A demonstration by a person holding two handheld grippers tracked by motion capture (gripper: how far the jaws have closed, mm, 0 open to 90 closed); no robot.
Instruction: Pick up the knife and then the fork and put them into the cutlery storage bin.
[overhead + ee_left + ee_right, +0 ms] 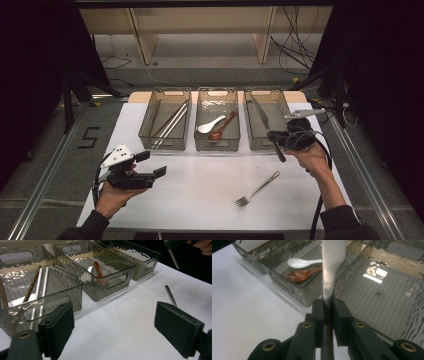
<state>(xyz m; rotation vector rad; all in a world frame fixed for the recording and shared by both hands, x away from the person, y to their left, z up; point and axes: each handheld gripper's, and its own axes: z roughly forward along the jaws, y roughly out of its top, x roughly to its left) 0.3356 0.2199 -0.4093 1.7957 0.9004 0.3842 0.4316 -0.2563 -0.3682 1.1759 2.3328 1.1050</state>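
Now we are at the carrying step: our right gripper (328, 308) pinches a table knife (331, 270) by its handle, blade pointing forward over the near rim of the right-hand bin (256, 142). Next, we judge, it must be lowered flat inside before release; the fork (256, 190) waits on the table (200, 185). Our left gripper (151, 164) hovers low at the left, jaws spread and empty.
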